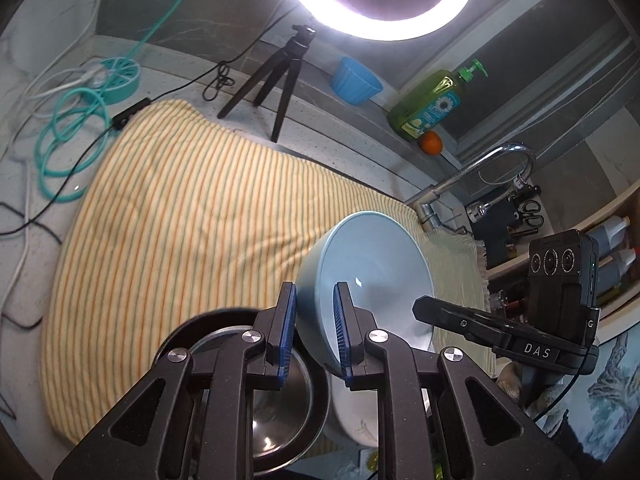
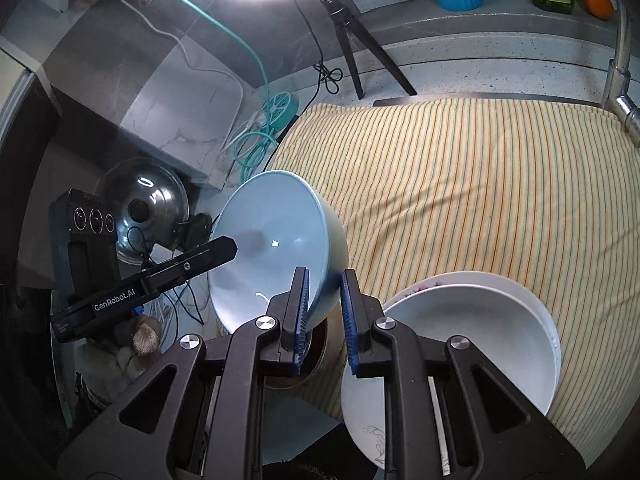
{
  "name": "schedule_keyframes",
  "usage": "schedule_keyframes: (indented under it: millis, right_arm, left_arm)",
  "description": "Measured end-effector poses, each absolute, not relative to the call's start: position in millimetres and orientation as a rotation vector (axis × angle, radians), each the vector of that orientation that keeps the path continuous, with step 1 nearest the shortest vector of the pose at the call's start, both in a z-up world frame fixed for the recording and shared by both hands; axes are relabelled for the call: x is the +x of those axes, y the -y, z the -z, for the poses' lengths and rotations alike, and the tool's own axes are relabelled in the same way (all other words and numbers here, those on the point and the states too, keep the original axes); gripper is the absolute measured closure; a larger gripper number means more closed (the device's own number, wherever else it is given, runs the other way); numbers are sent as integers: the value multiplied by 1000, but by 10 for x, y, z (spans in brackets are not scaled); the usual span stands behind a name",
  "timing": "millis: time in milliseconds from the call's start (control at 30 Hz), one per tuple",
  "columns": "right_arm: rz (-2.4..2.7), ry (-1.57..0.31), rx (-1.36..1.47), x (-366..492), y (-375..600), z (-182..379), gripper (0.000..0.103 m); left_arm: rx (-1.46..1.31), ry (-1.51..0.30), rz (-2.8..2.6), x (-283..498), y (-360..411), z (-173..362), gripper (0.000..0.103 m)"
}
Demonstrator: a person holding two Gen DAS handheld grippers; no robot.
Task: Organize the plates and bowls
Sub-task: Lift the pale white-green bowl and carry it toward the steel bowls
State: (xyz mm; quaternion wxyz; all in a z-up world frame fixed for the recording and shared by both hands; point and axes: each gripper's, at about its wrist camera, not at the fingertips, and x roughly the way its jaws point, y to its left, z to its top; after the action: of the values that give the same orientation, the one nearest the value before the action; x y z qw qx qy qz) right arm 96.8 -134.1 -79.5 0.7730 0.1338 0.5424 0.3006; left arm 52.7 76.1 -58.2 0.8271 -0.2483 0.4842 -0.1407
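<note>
A light blue bowl (image 1: 372, 264) hangs tilted on its side above the striped cloth (image 1: 180, 208), gripped on opposite sides of its rim. My left gripper (image 1: 315, 292) is shut on the rim, one pad outside the wall and one inside. My right gripper (image 2: 325, 276) is shut on the same bowl (image 2: 272, 240); it also shows in the left wrist view as a black arm (image 1: 480, 324) reaching the rim. Below lie a steel bowl nested in a black one (image 1: 248, 400) and a stack of white dishes (image 2: 472, 340).
A ring light (image 1: 380, 0) on a small tripod (image 1: 280, 76) stands behind the cloth. On the back ledge are a blue cup (image 1: 354, 80), a green soap bottle (image 1: 432, 104) and an orange (image 1: 430, 143). A faucet (image 1: 480, 168), cables (image 1: 68, 140) and a steel lid (image 2: 144, 208) sit around the cloth.
</note>
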Motion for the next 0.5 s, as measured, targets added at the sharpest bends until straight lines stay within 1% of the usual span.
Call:
schedule_keyframes:
  millis: [500]
  right_arm:
    - [-708, -1264, 215, 674, 880, 1127, 86]
  left_arm:
    - [-582, -1060, 212, 23, -1098, 810, 86]
